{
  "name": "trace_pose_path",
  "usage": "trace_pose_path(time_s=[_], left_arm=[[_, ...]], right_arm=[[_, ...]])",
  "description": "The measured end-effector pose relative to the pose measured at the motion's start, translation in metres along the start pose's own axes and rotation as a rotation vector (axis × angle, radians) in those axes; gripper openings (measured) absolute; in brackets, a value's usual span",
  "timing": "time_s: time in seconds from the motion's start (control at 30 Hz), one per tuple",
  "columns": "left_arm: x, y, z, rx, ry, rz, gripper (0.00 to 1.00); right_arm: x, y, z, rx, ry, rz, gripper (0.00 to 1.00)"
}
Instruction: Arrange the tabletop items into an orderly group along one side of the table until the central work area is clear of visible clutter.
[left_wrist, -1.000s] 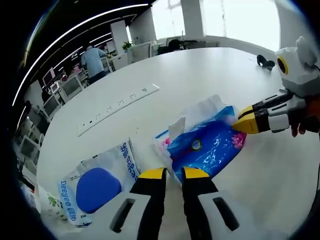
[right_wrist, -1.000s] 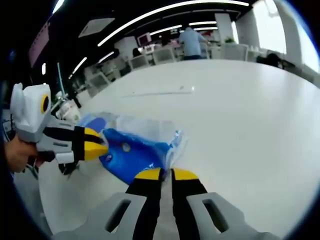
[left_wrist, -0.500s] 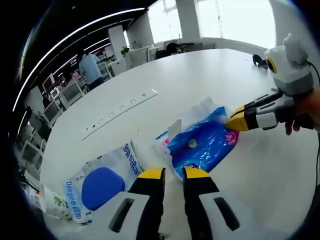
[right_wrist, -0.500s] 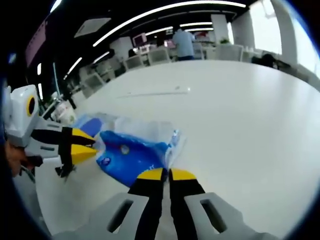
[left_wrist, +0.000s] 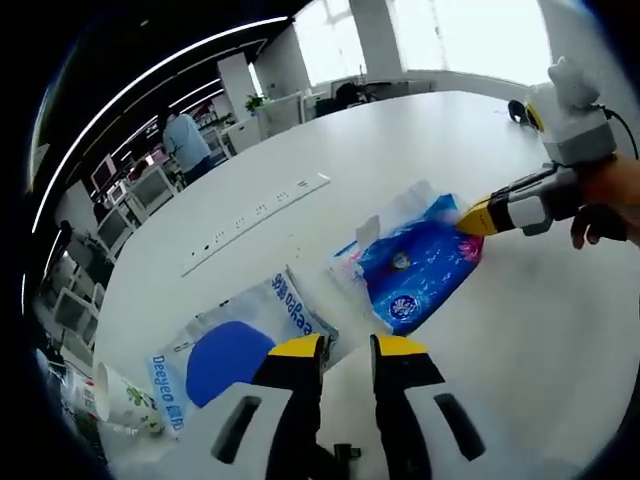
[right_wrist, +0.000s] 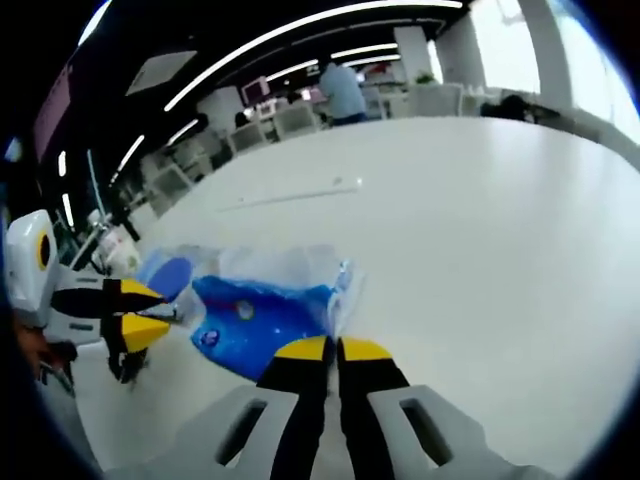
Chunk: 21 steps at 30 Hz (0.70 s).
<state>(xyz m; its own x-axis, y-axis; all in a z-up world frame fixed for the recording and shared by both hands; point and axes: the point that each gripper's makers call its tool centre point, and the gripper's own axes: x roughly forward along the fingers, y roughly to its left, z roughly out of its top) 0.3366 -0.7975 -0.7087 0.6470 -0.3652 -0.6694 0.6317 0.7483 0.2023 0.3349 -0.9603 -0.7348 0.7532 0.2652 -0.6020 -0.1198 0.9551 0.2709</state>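
Observation:
A blue tissue pack (left_wrist: 420, 270) with a white tissue sticking out lies on the white table (left_wrist: 560, 330). My right gripper (left_wrist: 478, 217) comes in from the right, its yellow tips pinched together on the pack's far corner. In the right gripper view the pack (right_wrist: 262, 315) lies just ahead of those shut tips (right_wrist: 336, 349). My left gripper (left_wrist: 347, 350) hangs a short way back from the pack, its jaws slightly apart and holding nothing. It also appears as the left gripper (right_wrist: 143, 311) beside the pack's other end, tips parted.
A white Deeyeo pack with a blue oval (left_wrist: 228, 355) lies left of the left gripper, with a paper cup (left_wrist: 120, 393) beyond it near the table edge. A long white power strip (left_wrist: 255, 222) crosses the table. A black object (left_wrist: 515, 108) sits far off. Office desks stand behind.
The left gripper has drawn back from the blue pack and its tips have parted. The right gripper stays pinched on the pack's corner. Both views have shifted with the hands.

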Motion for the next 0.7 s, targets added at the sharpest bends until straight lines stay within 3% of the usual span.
trace_pose_path(time_s=[0.17, 0.37, 0.7], left_arm=[[0.005, 0.003, -0.008, -0.002, 0.026, -0.010, 0.22], [0.016, 0.007, -0.003, 0.017, 0.030, -0.012, 0.21], [0.021, 0.007, -0.010, 0.021, 0.053, -0.029, 0.11]], right_arm=[[0.001, 0.002, 0.000, -0.002, -0.001, 0.001, 0.00], [0.000, 0.002, 0.000, -0.002, -0.004, 0.004, 0.00], [0.003, 0.002, -0.001, -0.011, -0.005, 0.010, 0.00]])
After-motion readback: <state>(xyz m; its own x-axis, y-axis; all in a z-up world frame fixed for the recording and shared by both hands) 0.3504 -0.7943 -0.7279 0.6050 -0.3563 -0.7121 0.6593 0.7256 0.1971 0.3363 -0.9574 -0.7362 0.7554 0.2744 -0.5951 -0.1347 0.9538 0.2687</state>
